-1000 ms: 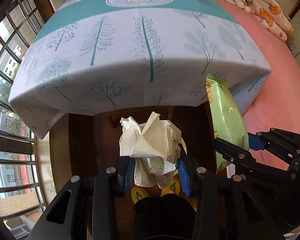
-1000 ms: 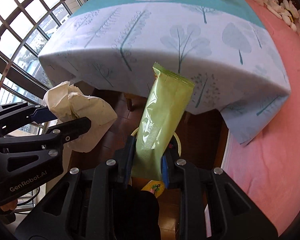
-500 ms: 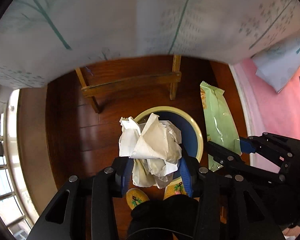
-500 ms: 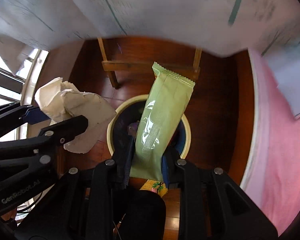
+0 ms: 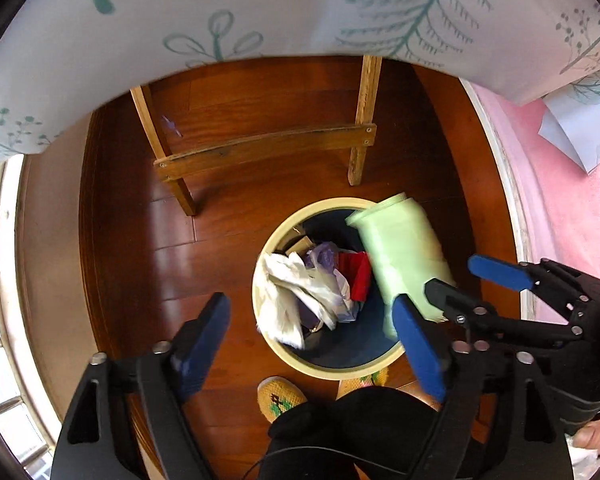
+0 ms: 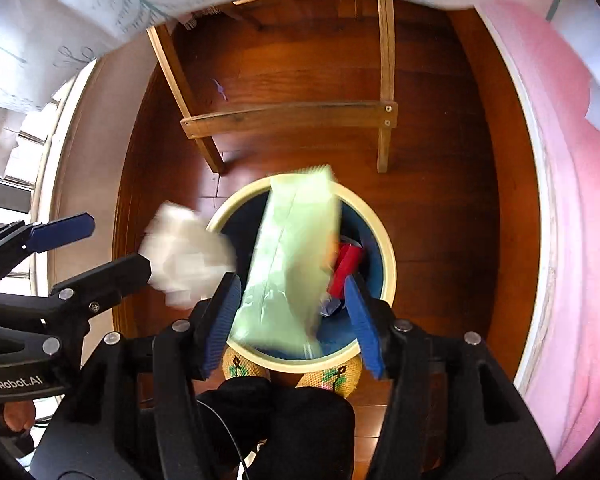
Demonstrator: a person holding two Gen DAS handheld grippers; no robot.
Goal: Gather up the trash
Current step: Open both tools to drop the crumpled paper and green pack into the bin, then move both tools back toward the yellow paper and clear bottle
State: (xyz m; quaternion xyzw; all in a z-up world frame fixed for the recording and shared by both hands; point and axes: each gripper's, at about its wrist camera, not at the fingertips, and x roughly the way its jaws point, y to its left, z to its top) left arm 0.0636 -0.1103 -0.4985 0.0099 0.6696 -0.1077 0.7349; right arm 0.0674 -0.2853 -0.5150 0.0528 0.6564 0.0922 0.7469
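Both tools have dropped from bench height to just above the bin [image 5: 269,248]. Left tool [image 5: 308,338] and right tool [image 6: 292,322], jaws just opened, grip nothing. Paper wad [image 5: 284,300] (light, crushable anywhere) and wrapper [image 6: 296,248] (slick, limp; pinch an end) are blurred, apparently falling binward.

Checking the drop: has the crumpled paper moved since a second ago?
Yes. The crumpled paper has left the opened left gripper and dropped toward the trash bin, seen far closer than before.
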